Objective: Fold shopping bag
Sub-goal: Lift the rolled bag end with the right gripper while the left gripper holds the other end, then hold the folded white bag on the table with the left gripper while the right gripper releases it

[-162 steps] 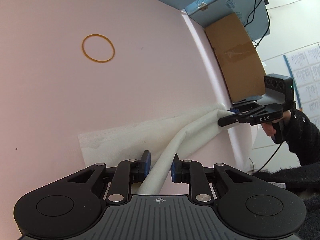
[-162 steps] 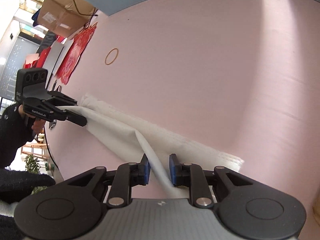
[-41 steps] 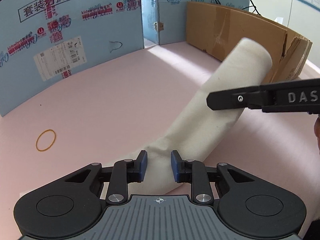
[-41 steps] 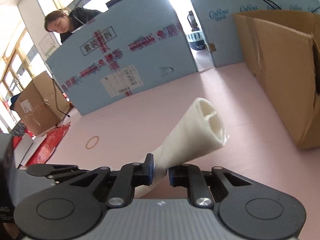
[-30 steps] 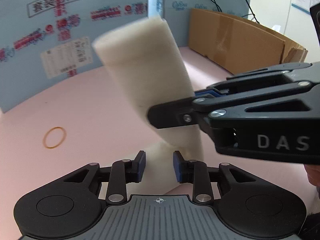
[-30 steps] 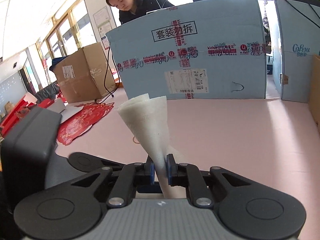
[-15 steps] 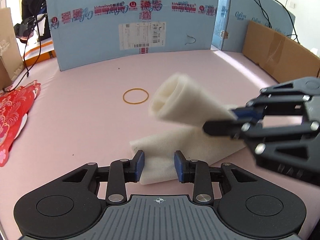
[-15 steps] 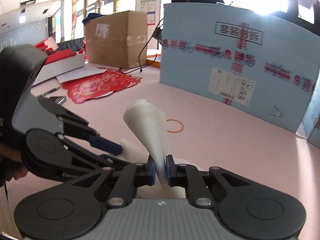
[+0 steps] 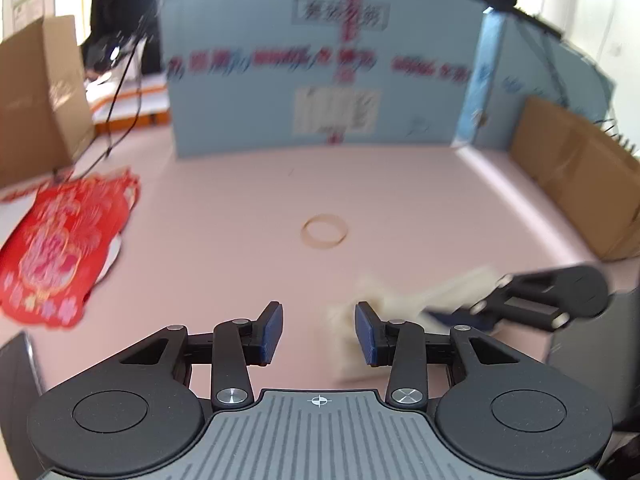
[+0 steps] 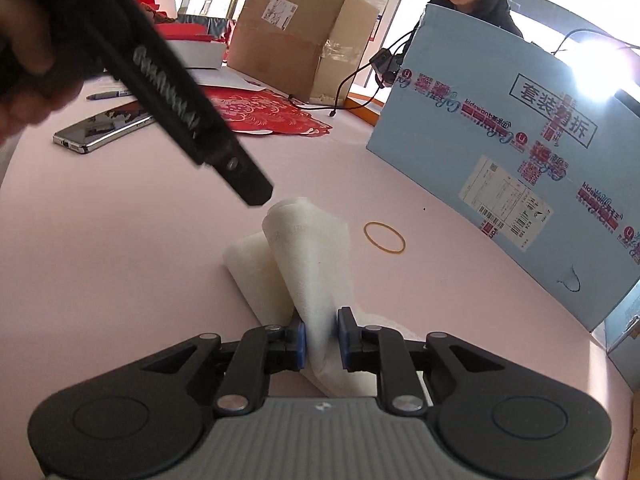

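Observation:
The white shopping bag (image 10: 304, 256) is a long folded strip doubled over on the pink table. My right gripper (image 10: 319, 340) is shut on the upper layer of the bag near the fold. The lower layer (image 10: 256, 276) lies flat beneath. My left gripper (image 9: 319, 330) is open and empty, lifted off the bag; the view is blurred. The bag (image 9: 404, 300) shows just right of its right finger, with the right gripper (image 9: 532, 300) on it. In the right wrist view a left gripper finger (image 10: 192, 120) hangs above the bag's free end.
A tan rubber band (image 9: 324, 230) (image 10: 384, 237) lies on the table beyond the bag. A blue cardboard screen (image 9: 320, 80) stands at the back, a brown box (image 9: 580, 184) at the right. Red paper cuttings (image 9: 60, 248) and a phone (image 10: 104, 128) lie to the left.
My left gripper has let go of the bag, opened and pulled up and to the left. The right gripper has brought its end over, so the bag lies doubled on the table.

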The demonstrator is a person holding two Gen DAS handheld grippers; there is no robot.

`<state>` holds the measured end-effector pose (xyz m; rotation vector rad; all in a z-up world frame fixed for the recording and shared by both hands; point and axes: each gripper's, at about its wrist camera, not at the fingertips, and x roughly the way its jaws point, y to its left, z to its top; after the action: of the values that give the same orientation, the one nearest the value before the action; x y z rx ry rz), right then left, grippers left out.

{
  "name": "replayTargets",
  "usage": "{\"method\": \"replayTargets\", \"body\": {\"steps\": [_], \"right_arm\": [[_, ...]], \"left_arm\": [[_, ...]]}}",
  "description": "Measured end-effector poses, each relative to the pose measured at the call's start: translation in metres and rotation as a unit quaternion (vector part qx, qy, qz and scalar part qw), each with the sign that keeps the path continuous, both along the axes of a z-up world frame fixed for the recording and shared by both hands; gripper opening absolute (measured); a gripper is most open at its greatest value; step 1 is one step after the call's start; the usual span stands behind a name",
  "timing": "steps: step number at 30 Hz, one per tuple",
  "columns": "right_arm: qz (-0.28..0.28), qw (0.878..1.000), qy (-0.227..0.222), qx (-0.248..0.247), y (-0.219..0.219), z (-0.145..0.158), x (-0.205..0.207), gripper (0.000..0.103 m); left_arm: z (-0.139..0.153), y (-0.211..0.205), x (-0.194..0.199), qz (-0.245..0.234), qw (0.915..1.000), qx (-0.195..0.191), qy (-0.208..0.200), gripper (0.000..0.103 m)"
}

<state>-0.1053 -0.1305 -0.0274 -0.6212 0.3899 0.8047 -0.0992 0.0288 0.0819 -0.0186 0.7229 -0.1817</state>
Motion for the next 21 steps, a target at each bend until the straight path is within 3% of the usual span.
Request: {"method": "replayTargets", "body": {"steps": [2, 4, 6, 9, 12, 15, 17, 19, 21], "right_arm": [[-0.001, 1.0, -0.006, -0.004, 0.001, -0.001, -0.003, 0.02], [-0.002, 1.0, -0.006, -0.004, 0.001, -0.001, -0.005, 0.021], [0.004, 1.0, 0.002, -0.003, -0.002, 0.002, -0.006, 0.027], [0.003, 1.0, 0.027, -0.001, -0.014, 0.009, -0.009, 0.05], [-0.028, 0.997, 0.06, 0.044, -0.043, 0.023, -0.011, 0.054], [-0.107, 0.983, 0.109, 0.107, -0.074, 0.037, 0.001, 0.057], [-0.161, 0.961, 0.168, 0.147, -0.093, 0.039, 0.024, 0.058], [-0.213, 0.912, 0.277, 0.212, -0.113, 0.025, 0.055, 0.057], [-0.243, 0.851, 0.375, 0.277, -0.13, 0.007, 0.083, 0.056]], "left_arm": [[-0.004, -0.016, 0.01, -0.031, 0.9995, 0.004, 0.0, 0.038], [-0.025, -0.026, 0.023, -0.037, 0.9977, 0.052, 0.022, 0.038], [-0.037, -0.027, 0.027, -0.037, 0.9963, 0.071, 0.032, 0.04], [-0.048, -0.023, 0.028, -0.039, 0.9953, 0.079, 0.039, 0.048], [-0.052, -0.023, 0.028, -0.042, 0.9947, 0.086, 0.035, 0.052], [-0.054, -0.019, 0.03, -0.036, 0.9957, 0.076, 0.039, 0.059], [-0.055, -0.017, 0.03, -0.031, 0.9963, 0.068, 0.041, 0.06], [-0.056, -0.017, 0.029, -0.03, 0.9963, 0.069, 0.041, 0.06], [-0.057, -0.016, 0.028, -0.03, 0.9963, 0.07, 0.041, 0.06]]}}
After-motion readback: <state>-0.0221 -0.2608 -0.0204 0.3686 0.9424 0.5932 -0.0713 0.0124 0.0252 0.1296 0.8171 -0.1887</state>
